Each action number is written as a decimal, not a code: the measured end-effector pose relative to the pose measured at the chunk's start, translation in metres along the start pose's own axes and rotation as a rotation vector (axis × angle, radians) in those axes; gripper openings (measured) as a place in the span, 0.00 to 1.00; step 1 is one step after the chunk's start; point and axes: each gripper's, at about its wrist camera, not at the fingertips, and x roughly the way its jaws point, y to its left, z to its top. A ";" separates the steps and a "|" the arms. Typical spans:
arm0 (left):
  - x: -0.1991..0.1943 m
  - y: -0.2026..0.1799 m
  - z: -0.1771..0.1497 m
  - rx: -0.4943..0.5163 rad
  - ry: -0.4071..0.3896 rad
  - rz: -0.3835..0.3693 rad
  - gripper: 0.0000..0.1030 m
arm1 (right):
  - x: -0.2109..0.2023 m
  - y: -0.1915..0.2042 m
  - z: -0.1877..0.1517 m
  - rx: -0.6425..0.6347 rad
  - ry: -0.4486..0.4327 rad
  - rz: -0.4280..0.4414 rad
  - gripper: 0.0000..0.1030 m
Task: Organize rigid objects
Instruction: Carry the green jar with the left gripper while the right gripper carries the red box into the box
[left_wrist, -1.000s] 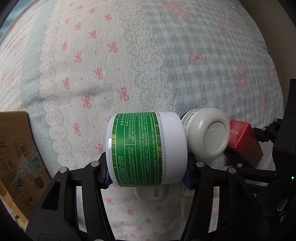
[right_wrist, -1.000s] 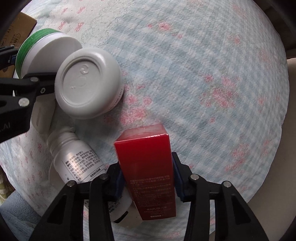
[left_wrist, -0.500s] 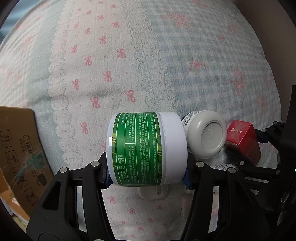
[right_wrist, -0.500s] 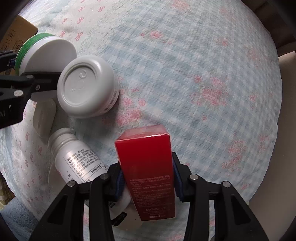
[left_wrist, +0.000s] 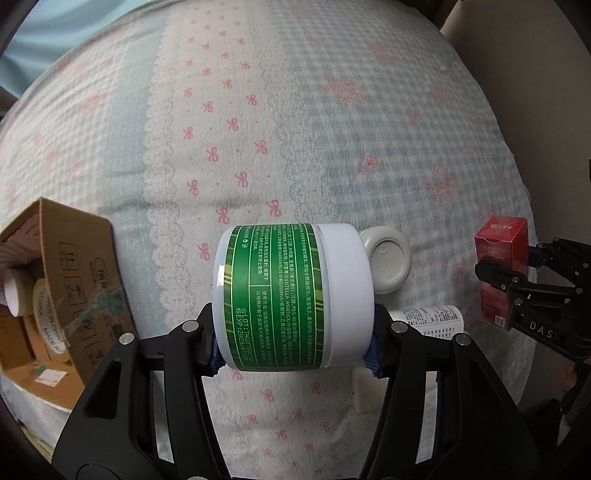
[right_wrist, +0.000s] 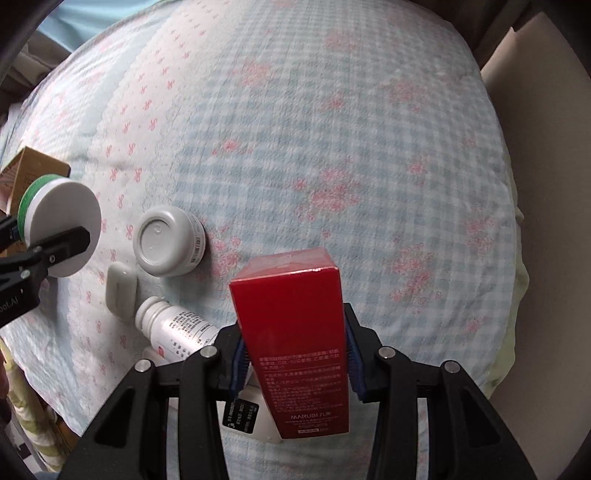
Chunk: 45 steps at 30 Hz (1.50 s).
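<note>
Green-label jar (left_wrist: 291, 301) is clamped sideways btwn pads of left tongs (left_wrist: 293, 345), held above the bed (left_wrist: 332, 129). Red box (right_wrist: 293, 345) is gripped upright in right tongs (right_wrist: 293, 360), also clear of the bed. Below, btwn both tongs, a grey-lidded jar (right_wrist: 168, 242), white bottle (right_wrist: 175, 328) & small white block (right_wrist: 121, 291) are seen lying on the bedspread. Cardboard box (left_wrist: 70, 291) sits left of left tongs.

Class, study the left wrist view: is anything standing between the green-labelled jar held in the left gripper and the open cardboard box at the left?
Nothing visible does. The green-labelled jar is held in the left gripper above the bedspread, and only bare cloth lies between it and the cardboard box. The grey jar and white bottle lie on the other side.
</note>
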 end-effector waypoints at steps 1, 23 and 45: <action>-0.010 -0.002 -0.004 -0.003 -0.016 0.000 0.50 | -0.010 -0.002 -0.003 0.019 -0.013 0.009 0.39; -0.211 0.120 -0.092 -0.191 -0.254 0.083 0.51 | -0.176 0.200 -0.001 -0.064 -0.288 0.162 0.39; -0.182 0.373 -0.093 -0.099 -0.150 0.056 0.50 | -0.127 0.441 0.093 -0.028 -0.191 0.107 0.39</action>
